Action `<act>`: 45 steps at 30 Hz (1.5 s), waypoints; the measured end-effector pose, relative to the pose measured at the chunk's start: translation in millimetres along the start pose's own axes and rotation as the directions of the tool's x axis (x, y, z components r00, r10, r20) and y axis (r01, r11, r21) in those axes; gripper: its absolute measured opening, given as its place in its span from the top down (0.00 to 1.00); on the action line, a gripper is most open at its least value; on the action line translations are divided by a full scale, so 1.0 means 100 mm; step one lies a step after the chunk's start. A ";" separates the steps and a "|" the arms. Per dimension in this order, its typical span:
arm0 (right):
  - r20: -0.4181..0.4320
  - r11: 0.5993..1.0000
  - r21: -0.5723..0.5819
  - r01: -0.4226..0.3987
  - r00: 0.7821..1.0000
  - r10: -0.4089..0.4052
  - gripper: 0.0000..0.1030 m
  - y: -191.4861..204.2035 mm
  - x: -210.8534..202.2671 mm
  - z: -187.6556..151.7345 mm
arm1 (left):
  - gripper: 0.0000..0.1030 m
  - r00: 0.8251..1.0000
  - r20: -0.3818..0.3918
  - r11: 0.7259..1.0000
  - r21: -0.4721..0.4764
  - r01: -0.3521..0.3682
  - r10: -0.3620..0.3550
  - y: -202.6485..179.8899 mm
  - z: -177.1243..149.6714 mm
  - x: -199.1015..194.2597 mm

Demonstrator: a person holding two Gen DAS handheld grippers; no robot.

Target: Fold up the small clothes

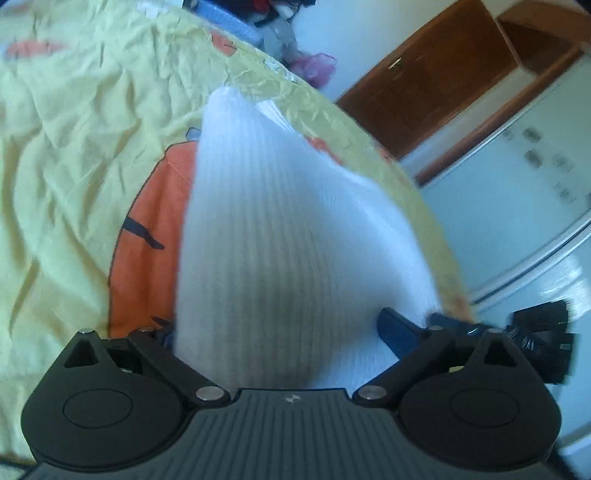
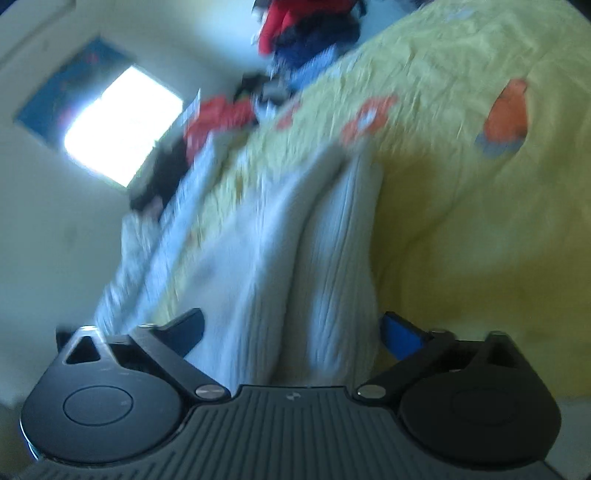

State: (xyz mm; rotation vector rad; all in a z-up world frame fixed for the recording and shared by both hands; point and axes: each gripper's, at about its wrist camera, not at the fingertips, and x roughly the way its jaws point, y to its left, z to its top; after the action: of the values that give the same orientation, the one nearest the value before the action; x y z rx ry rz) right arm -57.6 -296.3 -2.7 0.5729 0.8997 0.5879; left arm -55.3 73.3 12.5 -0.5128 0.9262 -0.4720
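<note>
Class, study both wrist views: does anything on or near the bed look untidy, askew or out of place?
Yes. A jumbled heap of red, blue and dark clothes is piled at the far edge of the yellow bedspread. The white ribbed garment lies bunched in ridges, not flat.

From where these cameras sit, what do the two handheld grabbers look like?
Both look alike: the left gripper and right gripper each have a matte black plastic body with a ribbed centre plate bearing a tiny pale logo, two rounded lobes with oval insets, silver pivot pins, and angled black link arms. Blue pads line the fingers. No cables, sleeves or hands show.
</note>
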 end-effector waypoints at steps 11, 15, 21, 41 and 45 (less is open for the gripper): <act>0.041 0.975 -0.175 0.138 0.990 -0.133 0.35 0.22 -0.17 -0.04 | 0.21 0.996 -0.006 0.987 0.134 -0.089 0.090 -0.23 -0.08 -0.02; 0.224 0.978 -0.108 0.179 0.963 -0.152 0.34 0.32 -0.51 -0.15 | 0.21 0.982 0.090 0.953 0.244 -0.181 0.163 -0.37 -0.19 -0.40; 0.345 0.960 -0.231 0.159 0.936 -0.072 0.26 0.82 -0.62 -0.21 | 0.21 0.934 0.317 0.865 0.410 -0.291 0.164 -0.80 -0.28 -0.63; 0.326 0.810 -0.325 0.487 0.862 -0.388 0.04 0.80 -0.26 -0.95 | 0.01 0.854 0.441 0.785 0.408 -0.466 0.277 -0.86 -0.90 -0.59; 0.255 0.792 -0.278 0.543 0.837 -0.484 0.04 0.69 -0.06 -1.00 | 0.01 0.854 0.419 0.768 0.419 -0.484 0.309 -0.89 -0.95 -0.38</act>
State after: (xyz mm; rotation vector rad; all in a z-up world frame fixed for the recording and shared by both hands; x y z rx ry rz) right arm -160.3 -230.9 -2.3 0.0431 0.7249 0.1771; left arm -168.6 5.7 42.1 0.1096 0.5265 -0.2088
